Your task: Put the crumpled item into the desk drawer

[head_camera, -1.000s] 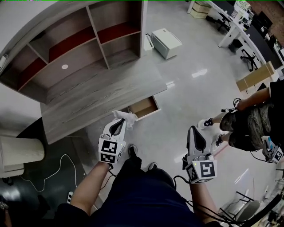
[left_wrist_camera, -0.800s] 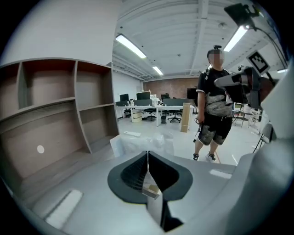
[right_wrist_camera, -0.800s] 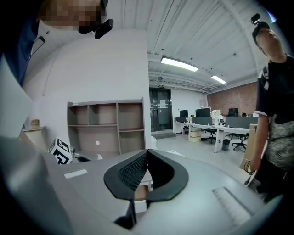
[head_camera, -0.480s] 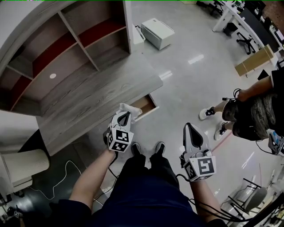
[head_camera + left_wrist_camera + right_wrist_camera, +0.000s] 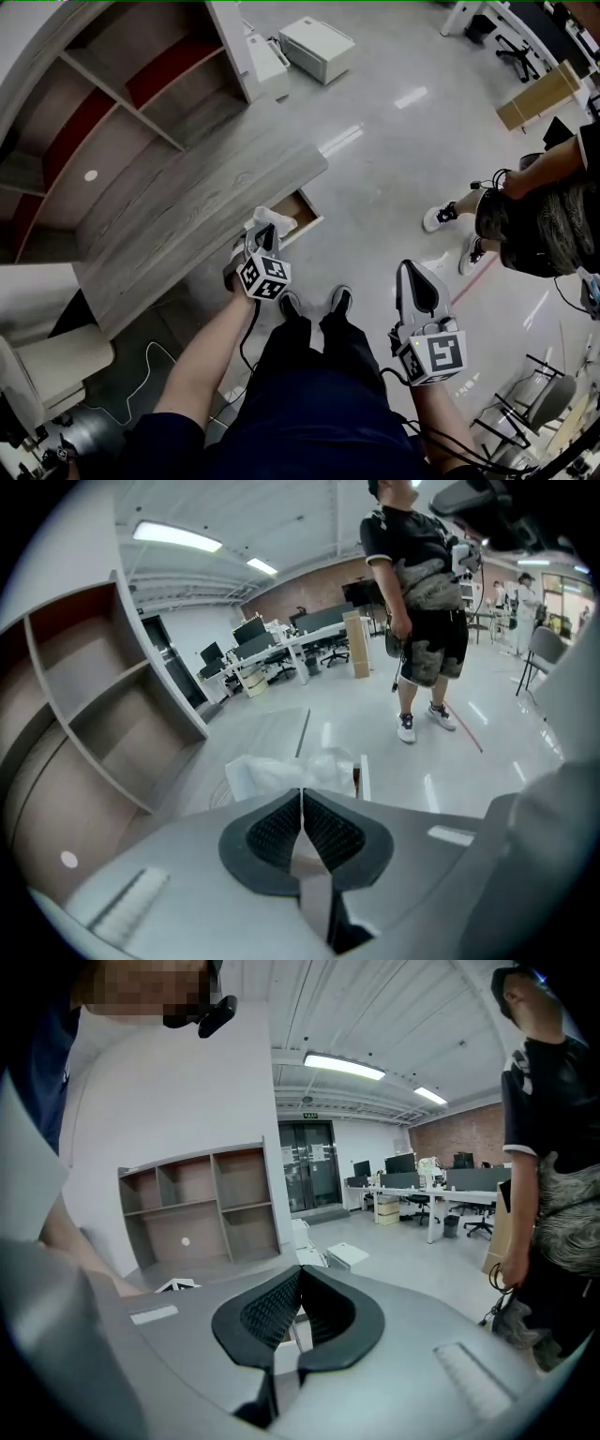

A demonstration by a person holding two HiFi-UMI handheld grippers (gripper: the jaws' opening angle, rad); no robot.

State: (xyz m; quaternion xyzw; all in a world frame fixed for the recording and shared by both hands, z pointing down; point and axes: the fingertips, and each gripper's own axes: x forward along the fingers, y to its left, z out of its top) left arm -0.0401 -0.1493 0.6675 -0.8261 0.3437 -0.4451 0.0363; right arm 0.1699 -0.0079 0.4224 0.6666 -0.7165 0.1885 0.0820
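Crumpled item (image 5: pixel 291 772), white and wrinkled, is pinched in my left tongs (image 5: pixel 264 236), bunched just past the tips. It's up in the air at the worktop (image 5: pixel 178 220) edge, right by the open drawer (image 5: pixel 302 208). Not inside yet, as far as I can judge. Right tongs (image 5: pixel 298 1288) are pressed together on nothing, well off to the side over the floor. Grab looks done, carry nearly there. Left to do: lower it into the drawer, let go, maybe push the drawer shut.
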